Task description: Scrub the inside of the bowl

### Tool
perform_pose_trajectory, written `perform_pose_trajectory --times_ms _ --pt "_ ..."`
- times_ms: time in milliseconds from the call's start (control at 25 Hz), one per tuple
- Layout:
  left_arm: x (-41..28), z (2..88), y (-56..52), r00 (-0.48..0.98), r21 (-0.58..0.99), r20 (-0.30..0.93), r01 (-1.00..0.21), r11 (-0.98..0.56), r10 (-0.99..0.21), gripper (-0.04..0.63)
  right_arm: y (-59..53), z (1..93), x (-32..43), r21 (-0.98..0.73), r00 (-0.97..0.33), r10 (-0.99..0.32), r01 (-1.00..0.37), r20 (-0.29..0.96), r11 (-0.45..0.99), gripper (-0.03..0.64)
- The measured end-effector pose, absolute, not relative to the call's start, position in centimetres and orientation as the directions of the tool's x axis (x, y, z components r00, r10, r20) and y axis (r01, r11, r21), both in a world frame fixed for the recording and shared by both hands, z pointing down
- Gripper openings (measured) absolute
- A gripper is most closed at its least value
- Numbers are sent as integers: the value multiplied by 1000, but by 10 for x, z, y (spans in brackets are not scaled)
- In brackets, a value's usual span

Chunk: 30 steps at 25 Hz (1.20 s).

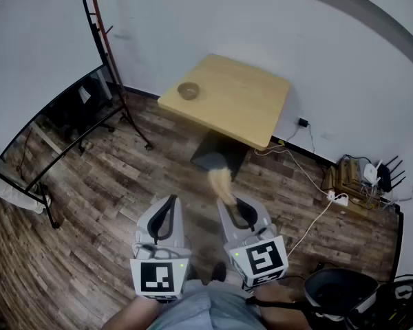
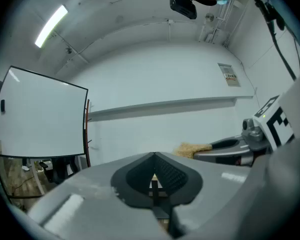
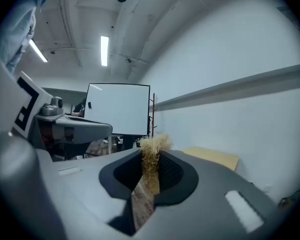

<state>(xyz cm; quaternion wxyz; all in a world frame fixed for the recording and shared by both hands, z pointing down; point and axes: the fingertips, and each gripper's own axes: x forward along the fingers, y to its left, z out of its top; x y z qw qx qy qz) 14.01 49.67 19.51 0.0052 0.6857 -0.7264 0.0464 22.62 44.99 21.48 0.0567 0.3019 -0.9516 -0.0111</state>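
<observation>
1. The only print in the room is a small paper notice (image 2: 231, 75) high on the white wall, and its lettering is too small to read. The cubes on both tools carry black-and-white square markers, with no words.
2. The left tongs (image 1: 170, 200) are clenched tip to tip with nothing between them, held low in front of the person.
3. The right tongs (image 1: 228, 199) are just beside them, clamped on a tan, fibrous scrubbing pad (image 1: 219, 182). Its frayed end sticks out past the tips toward the table.
4. The small round brown wooden bowl (image 1: 188, 90) stands upright on the square, light wooden tabletop (image 1: 241, 95). It is close to the left corner and near the edge. It is well apart from both tools.
5. Dark wood-plank floor (image 1: 110, 184) lies between the person and the table. The table's black base stands under the near edge.
6. To the left, a framed whiteboard (image 2: 40, 114) stands on a black stand. A thin reddish rack beside it leans against the wall.
7. To the right, a white power strip (image 1: 339, 199) and loose cables trail along the foot of the wall.
</observation>
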Motion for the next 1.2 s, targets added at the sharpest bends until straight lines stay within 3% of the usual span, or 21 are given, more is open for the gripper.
perform_pose_trajectory --times_ms 880,1200 --pt "163 215 461 -121 -72 114 -991 114 -986 21 405 224 251 -14 -846 -527 -530 79 848 61" --pt "134 240 439 -132 -43 164 -991 127 -978 21 383 249 225 -47 -848 -516 -524 119 851 61"
